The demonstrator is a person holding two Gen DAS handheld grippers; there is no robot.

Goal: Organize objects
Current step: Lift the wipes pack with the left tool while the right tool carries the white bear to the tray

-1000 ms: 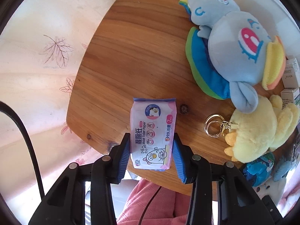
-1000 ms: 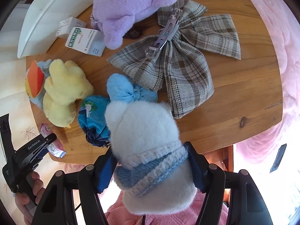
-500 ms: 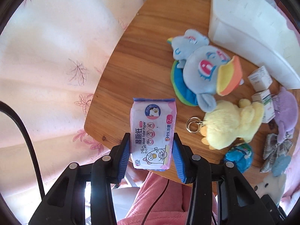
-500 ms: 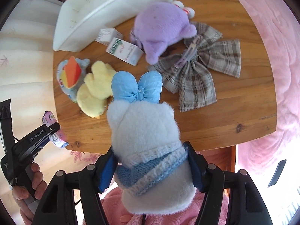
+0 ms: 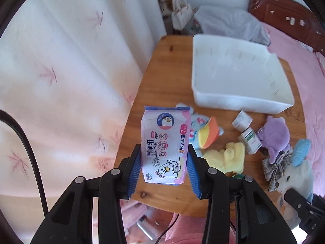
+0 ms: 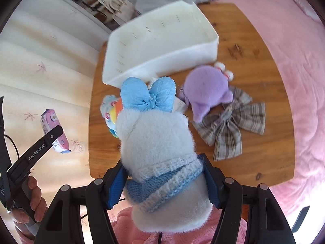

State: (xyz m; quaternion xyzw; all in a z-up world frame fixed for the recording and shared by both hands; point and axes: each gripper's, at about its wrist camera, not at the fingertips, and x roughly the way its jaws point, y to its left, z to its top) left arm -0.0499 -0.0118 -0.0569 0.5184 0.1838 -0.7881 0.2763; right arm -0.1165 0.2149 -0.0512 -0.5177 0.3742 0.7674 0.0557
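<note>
White plush toy clamped in right gripper; left gripper grips wipes pack (both above table).

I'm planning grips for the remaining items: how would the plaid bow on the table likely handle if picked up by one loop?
The plaid bow looks like thin fabric lying flat on the table, so it would probably droop and hang limp. It seems light for its spread. The clip across its middle may make it swing toward that side.

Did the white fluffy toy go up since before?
Yes. The white plush toy, clamped in the right gripper, has risen: the wooden table below looks smaller and farther, and the whole white bin now shows.
</note>
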